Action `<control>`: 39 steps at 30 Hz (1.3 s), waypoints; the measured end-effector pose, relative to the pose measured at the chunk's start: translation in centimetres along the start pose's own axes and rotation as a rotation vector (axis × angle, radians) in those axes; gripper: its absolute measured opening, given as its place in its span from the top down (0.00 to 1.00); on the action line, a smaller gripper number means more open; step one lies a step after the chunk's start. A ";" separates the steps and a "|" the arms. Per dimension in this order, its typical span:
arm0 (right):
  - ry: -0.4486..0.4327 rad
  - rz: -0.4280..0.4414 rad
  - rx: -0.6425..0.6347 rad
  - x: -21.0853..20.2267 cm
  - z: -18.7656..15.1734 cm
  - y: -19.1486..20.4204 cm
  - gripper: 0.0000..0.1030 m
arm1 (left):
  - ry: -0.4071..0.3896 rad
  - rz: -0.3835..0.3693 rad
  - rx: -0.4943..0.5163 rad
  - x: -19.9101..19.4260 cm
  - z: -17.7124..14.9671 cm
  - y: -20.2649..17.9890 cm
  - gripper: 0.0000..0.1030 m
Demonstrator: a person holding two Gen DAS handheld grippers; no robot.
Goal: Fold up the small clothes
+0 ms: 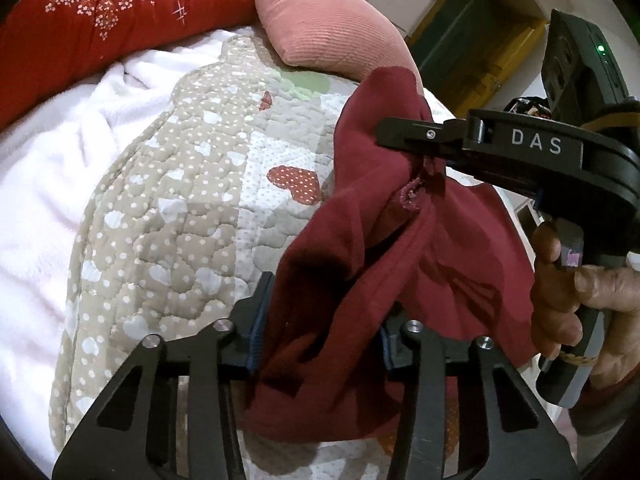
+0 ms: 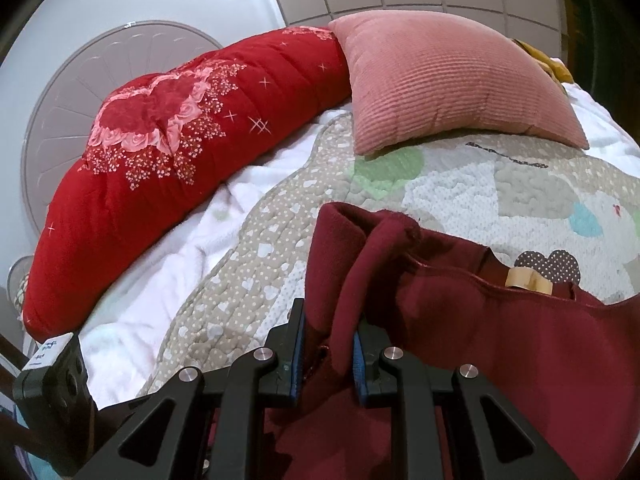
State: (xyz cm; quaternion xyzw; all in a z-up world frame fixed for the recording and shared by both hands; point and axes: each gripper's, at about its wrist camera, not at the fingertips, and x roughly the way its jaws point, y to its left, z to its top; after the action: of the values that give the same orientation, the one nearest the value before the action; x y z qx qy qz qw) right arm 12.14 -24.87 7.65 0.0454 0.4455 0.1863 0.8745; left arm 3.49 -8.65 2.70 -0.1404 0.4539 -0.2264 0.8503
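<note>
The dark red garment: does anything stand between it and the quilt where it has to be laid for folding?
Nothing visible. The dark red garment hangs in both grippers over a bare stretch of the heart-patterned quilt. The pink cushion and the red floral bolster lie farther back.

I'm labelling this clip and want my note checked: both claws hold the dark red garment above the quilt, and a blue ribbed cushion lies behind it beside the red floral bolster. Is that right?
One slip: the ribbed cushion is pink, not blue, as the right wrist view shows. The rest stands: both the left claw and right claw hold the dark red garment above the quilt, with the red floral bolster beside the cushion.
</note>
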 end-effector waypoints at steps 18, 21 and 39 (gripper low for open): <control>-0.033 -0.017 -0.027 -3.3 0.0 -0.1 0.82 | -0.025 -0.001 0.001 -1.3 -0.9 -3.8 0.83; -0.038 -0.037 -0.053 -4.3 0.0 0.0 0.82 | -0.026 0.013 0.028 -1.7 -1.1 -5.3 0.83; -0.082 -0.116 -0.054 -10.7 -0.3 -5.3 0.83 | -0.004 0.011 0.117 -1.2 -0.2 -13.1 0.83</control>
State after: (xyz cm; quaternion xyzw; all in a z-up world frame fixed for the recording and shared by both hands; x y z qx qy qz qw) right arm 7.67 -33.77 14.33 0.0034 0.4060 0.1454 0.9022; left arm -0.62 -19.28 9.23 -0.0885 0.4390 -0.2476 0.8591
